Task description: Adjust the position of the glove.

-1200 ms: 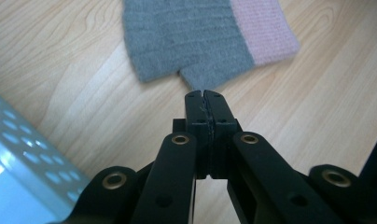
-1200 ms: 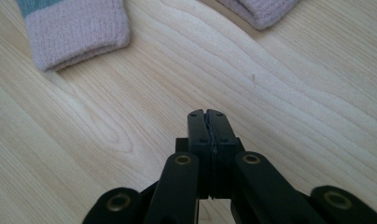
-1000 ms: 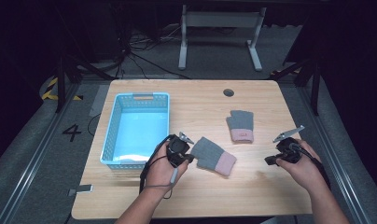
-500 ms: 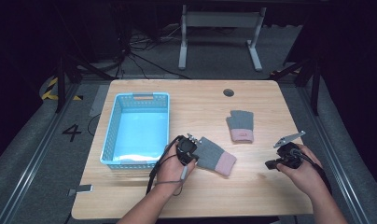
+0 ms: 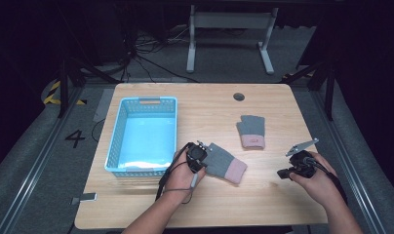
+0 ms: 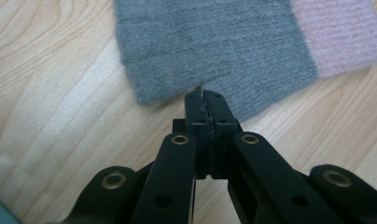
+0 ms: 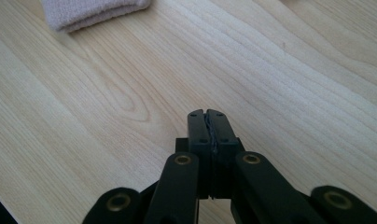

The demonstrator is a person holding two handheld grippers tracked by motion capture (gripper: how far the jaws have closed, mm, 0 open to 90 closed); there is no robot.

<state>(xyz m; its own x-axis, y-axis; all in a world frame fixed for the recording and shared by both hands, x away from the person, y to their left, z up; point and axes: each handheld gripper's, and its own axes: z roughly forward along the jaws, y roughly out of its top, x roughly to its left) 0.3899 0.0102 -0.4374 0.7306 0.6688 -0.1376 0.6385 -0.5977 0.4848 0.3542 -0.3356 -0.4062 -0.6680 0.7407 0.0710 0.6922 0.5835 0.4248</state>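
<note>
Fingers of left gripper (image 6: 205, 99) closed, empty, tips at near glove (image 6: 214, 51) edge; right gripper (image 7: 208, 116) closed, empty. Both gloves on desk (image 5: 209, 112); basket (image 5: 145, 134) appears empty; nothing grasped yet.

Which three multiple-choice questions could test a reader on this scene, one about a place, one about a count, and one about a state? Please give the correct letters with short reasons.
1. Where is the blue basket?
A. At the table's left part
B. At the right edge
C. On the floor

2. How many gloves lie on the table?
A. One
B. Two
C. Four

3. How do the left gripper's jaws stand?
A. Wide open
B. Closed together, empty
C. Clamped on the basket

Answers:
1 A, it stands left of both gloves in the high view.
2 B, a near glove and a far glove.
3 B, the left gripper view shows the jaws pressed together just short of the near glove's edge.
</note>
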